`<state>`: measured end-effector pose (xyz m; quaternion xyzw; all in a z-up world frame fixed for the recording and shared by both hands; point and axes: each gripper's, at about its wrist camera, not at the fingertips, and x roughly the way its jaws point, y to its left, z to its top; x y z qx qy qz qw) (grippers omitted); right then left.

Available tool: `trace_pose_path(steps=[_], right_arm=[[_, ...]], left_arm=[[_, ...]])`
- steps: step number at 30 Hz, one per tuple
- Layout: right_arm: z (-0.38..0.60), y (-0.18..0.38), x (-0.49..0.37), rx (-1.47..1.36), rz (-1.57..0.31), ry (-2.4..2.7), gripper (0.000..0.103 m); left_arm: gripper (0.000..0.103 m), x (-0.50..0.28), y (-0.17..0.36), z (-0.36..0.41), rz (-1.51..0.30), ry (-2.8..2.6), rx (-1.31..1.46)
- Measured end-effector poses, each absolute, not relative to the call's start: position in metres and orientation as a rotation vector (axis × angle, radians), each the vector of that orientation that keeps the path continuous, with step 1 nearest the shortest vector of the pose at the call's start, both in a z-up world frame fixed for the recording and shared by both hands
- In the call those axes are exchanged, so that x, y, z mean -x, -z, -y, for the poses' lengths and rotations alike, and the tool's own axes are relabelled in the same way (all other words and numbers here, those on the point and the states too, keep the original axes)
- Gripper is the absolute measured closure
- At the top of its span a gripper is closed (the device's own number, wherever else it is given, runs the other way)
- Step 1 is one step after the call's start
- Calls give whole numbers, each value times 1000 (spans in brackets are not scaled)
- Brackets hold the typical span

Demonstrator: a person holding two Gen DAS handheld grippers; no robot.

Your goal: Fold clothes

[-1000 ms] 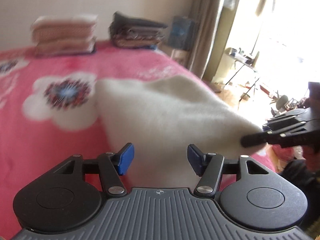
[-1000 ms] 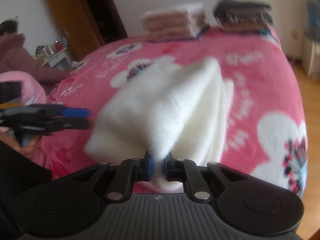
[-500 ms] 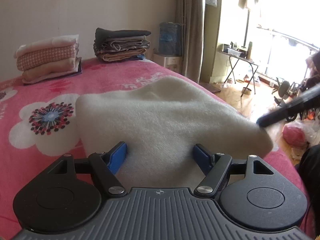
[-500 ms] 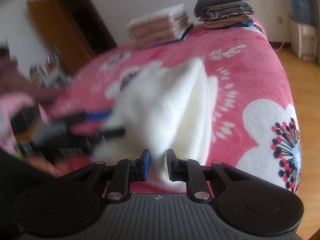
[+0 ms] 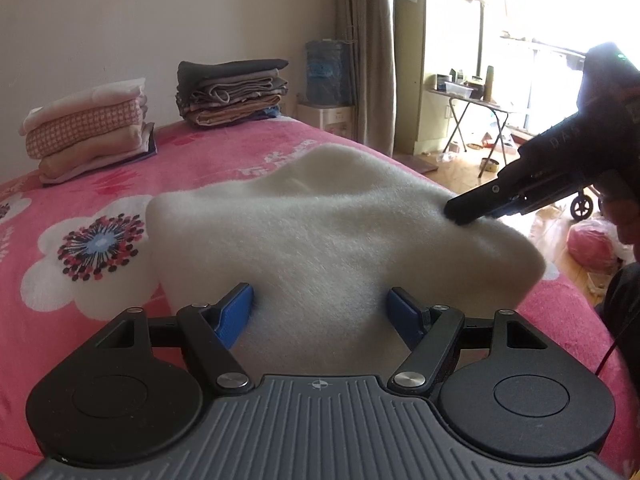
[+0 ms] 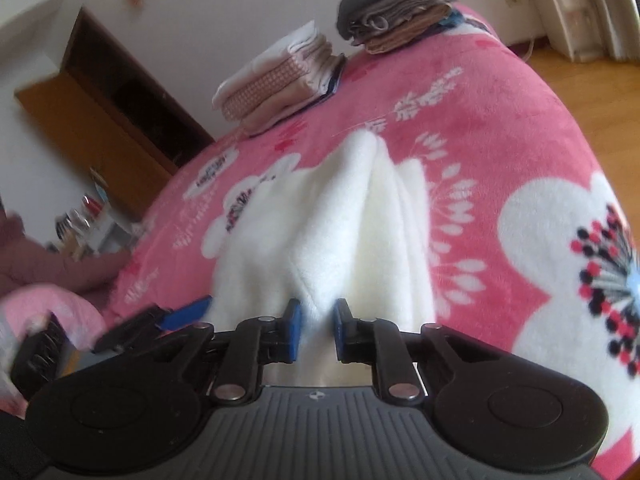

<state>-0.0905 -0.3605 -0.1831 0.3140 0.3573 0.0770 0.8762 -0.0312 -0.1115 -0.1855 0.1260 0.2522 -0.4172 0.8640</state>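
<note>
The left wrist view shows the left gripper (image 5: 320, 312) with its blue pads spread wide apart, holding nothing; the white fleece garment (image 5: 332, 236) lies folded on the pink flowered blanket (image 5: 100, 248) directly in front of it, its near edge reaching between the two pads. Only this view shows the window side of the room: a curtain (image 5: 372, 48), a water dispenser (image 5: 328, 76), a folding table (image 5: 476, 100) and bright wooden floor beyond the bed's right edge. The right gripper (image 5: 456, 212) enters from the right, its tip resting on the garment's right corner, close to the blanket's edge. Two stacks of folded clothes sit at the far end by the wall, a pink and checked stack (image 5: 88, 128) and a darker stack (image 5: 232, 92), well apart from the garment, with open blanket between.

The right wrist view is tilted and slightly blurred. Here the right gripper (image 6: 318, 330) has its pads partly apart, with a bunched ridge of the garment (image 6: 352, 232) running up between them; whether the pads actually press the cloth is not clear. This view alone shows a brown wooden door (image 6: 112, 120) on the left and a person's dark pink sleeve (image 6: 48, 264) beside the bed. The left gripper (image 6: 176, 318) appears at the lower left, just beside the garment's near-left corner. To the right lies a broad stretch of bare blanket (image 6: 520, 184), then wooden floor.
</note>
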Motion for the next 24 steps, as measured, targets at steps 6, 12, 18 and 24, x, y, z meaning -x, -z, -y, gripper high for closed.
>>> trace_pose_path(steps=[6,12,18,24], right_arm=[[375,184,85,-769,-753,-146,53],[347,181,59,-614,-771,-148,75],[333,171,73,-460,-673,-90,84],[334,192,69,-336,-696,-77,76]], left_arm=[[30,31,186,112,-522,887,-291],[29,35,188,113,-505,889,-320],[28,41,192,116,-476,917,-386],[19,50,199,126,-440,913,-449]])
